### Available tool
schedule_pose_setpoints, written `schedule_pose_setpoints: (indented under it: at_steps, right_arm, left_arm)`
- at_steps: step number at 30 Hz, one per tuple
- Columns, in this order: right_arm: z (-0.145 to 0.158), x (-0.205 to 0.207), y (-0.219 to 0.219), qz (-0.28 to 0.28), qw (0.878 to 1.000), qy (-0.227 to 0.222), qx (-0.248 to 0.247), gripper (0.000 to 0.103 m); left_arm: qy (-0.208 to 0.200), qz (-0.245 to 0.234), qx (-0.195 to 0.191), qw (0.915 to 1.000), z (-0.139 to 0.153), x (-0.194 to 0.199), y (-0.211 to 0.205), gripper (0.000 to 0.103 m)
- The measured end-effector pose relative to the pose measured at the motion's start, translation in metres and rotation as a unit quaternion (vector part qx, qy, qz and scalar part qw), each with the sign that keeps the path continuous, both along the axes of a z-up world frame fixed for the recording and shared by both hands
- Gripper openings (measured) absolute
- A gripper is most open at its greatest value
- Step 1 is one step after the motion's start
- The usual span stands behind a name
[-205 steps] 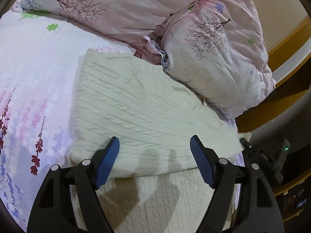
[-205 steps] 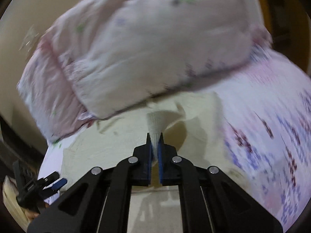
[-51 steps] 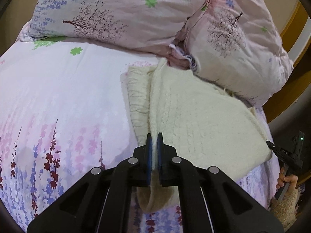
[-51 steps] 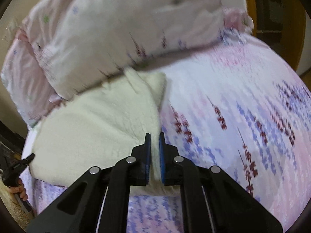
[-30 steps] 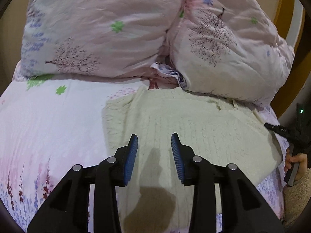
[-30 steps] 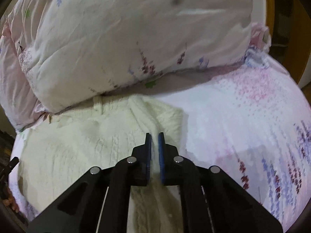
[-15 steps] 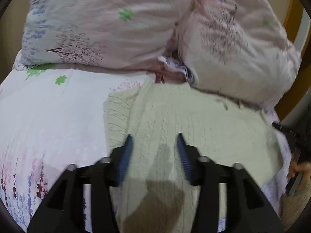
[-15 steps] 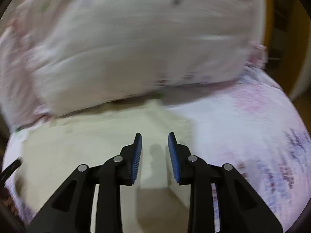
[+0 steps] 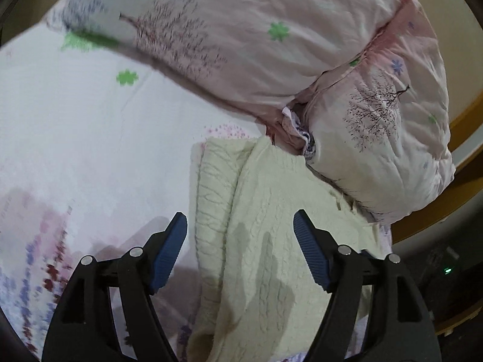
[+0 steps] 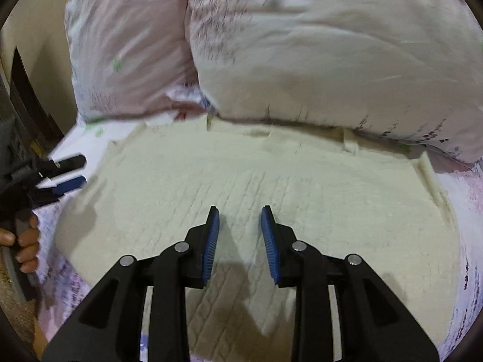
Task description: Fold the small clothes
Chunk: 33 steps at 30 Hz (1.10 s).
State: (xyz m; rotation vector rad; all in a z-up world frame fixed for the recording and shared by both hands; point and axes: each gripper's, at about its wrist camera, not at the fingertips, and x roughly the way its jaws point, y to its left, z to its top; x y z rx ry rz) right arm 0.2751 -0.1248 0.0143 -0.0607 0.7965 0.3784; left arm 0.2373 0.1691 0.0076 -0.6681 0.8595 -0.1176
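Note:
A cream cable-knit sweater lies folded flat on the flowered bed sheet, against the pillows. In the right wrist view the sweater fills the middle as a wide folded slab. My left gripper is open wide and empty, hovering over the sweater's left folded edge. My right gripper is open and empty, just above the sweater's middle. The left gripper also shows at the left edge of the right wrist view, held by a hand.
Two pink flowered pillows lie against the sweater's far edge. A wooden bed frame runs along the right. Bare sheet lies to the left of the sweater. Dark furniture stands beyond the bed's edge.
Both grippers let go of the sweater's edge and opened over the last second. The left has opened wider and shifted left over the folded edge; the right swung left over the middle.

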Motion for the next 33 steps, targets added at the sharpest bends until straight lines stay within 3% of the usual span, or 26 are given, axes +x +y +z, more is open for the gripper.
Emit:
schedule_pose_setpoints:
  at_steps: [2, 9, 16, 19, 25, 28, 33]
  right_arm:
    - [-0.012, -0.001, 0.006, -0.005, 1.0, 0.011, -0.02, 0.031]
    - [-0.011, -0.003, 0.009, -0.008, 0.999, 0.0, -0.034, 0.032]
    - [-0.013, -0.002, 0.011, -0.005, 0.999, -0.004, -0.034, 0.033]
    - [-0.013, -0.001, 0.009, -0.003, 1.0, -0.002, -0.029, 0.033]
    - [-0.013, -0.001, 0.007, 0.0, 1.0, 0.001, -0.023, 0.034]
    - [-0.013, -0.001, 0.006, 0.0, 1.0, 0.0, -0.023, 0.034]
    - [-0.012, -0.001, 0.006, 0.0, 1.0, 0.002, -0.022, 0.034]
  left_arm:
    - [0.005, -0.003, -0.011, 0.9999, -0.004, 0.002, -0.003, 0.073]
    - [0.008, 0.001, -0.03, 0.9995, -0.009, 0.007, -0.01, 0.071]
    - [0.012, 0.016, -0.049, 0.9986, -0.014, 0.006, -0.011, 0.059]
    - [0.026, 0.028, -0.036, 0.9986, -0.015, 0.004, -0.008, 0.05]
    - [0.042, 0.038, -0.015, 0.9983, -0.015, -0.001, -0.002, 0.05]
    - [0.038, 0.033, -0.013, 0.9986, -0.014, 0.0, -0.006, 0.056]
    - [0.033, 0.008, -0.055, 0.9979, -0.018, 0.004, -0.017, 0.056]
